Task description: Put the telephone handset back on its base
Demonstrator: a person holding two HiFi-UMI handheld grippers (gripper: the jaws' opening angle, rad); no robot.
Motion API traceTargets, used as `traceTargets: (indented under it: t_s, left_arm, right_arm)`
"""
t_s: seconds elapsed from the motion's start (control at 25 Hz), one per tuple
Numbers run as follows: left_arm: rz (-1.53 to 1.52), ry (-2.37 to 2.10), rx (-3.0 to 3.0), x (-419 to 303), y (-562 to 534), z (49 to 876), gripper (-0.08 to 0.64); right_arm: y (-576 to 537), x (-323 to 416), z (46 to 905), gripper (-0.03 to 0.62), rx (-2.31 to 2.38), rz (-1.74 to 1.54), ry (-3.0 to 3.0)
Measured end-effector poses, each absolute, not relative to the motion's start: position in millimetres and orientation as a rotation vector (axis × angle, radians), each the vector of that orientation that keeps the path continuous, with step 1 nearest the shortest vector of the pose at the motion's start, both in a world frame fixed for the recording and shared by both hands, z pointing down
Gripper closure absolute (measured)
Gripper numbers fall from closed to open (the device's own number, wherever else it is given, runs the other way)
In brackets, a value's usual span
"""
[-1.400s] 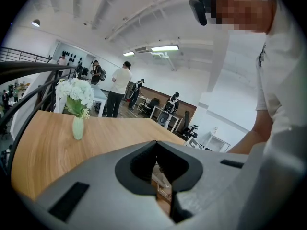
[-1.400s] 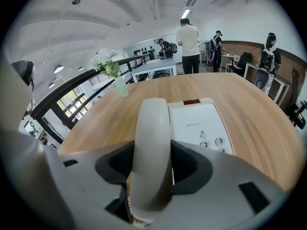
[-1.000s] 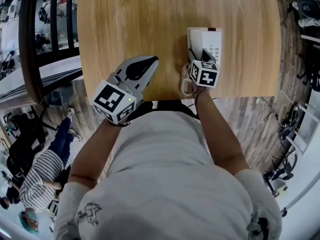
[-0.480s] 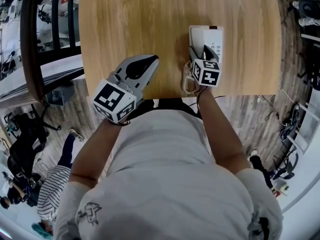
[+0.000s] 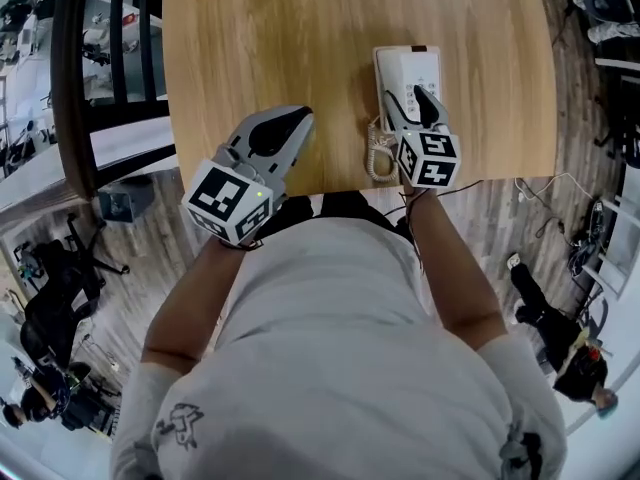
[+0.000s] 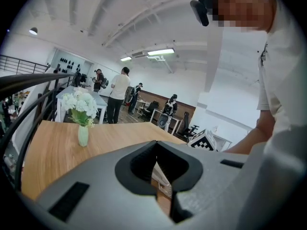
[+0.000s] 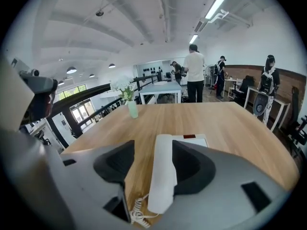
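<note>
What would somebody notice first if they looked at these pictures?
Probably the white telephone near the front edge of the wooden table, handset lying on its base. The right gripper hovers over it, jaws just opened wide either side of the handset, not pressing; the left gripper is shut, beside it. A vase of white flowers stands at the far end.

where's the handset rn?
Handset lies along the left side of the base, on the right half of the table in the head view, with the coiled cord at its near end.
</note>
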State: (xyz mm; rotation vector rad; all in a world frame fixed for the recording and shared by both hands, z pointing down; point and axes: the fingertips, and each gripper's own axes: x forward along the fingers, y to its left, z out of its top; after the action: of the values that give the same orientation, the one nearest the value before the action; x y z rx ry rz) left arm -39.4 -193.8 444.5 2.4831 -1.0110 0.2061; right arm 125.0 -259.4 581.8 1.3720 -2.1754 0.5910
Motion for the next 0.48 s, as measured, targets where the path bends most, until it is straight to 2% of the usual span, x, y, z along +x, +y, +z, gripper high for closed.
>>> traceTargets:
  t_s: [0.48]
  left_arm:
    - [0.103, -0.928, 2.66, -36.4, -152.7, 395.7, 0.555]
  right_arm:
    - [-211.1, 124.0, 494.8, 0.393, 1.414, 0.464, -2.374]
